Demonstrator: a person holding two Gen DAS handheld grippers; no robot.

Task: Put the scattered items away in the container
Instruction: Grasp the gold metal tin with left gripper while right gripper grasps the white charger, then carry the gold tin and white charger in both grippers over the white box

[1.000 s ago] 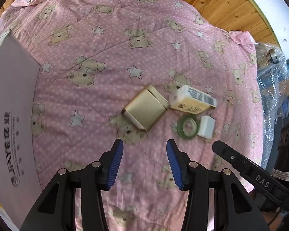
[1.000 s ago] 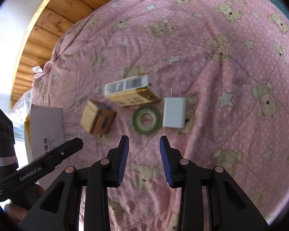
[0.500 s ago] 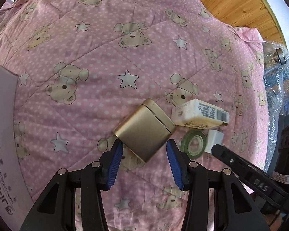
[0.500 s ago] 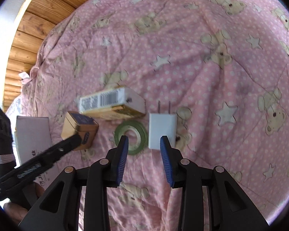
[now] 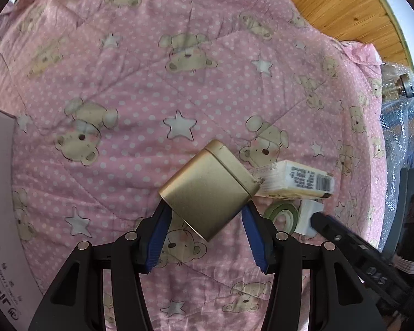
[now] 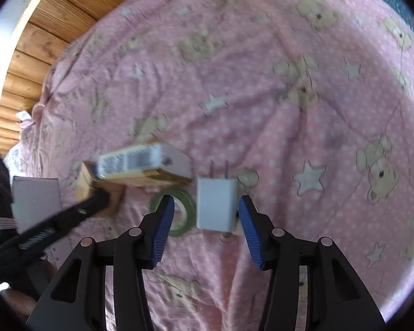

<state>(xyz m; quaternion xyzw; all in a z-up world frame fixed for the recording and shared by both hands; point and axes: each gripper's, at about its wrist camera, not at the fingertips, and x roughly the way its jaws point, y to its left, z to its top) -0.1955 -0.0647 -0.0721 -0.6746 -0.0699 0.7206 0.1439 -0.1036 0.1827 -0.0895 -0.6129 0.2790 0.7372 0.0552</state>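
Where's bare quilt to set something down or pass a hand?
Free: the wide quilt stretch between the gold tin and the wooden floor, and left toward the white box. Crowded: right of the tin, where carton, tape roll and charger bunch together.

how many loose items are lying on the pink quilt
4: gold tin between the left gripper fingers, barcoded box beside it, green tape roll, white charger.
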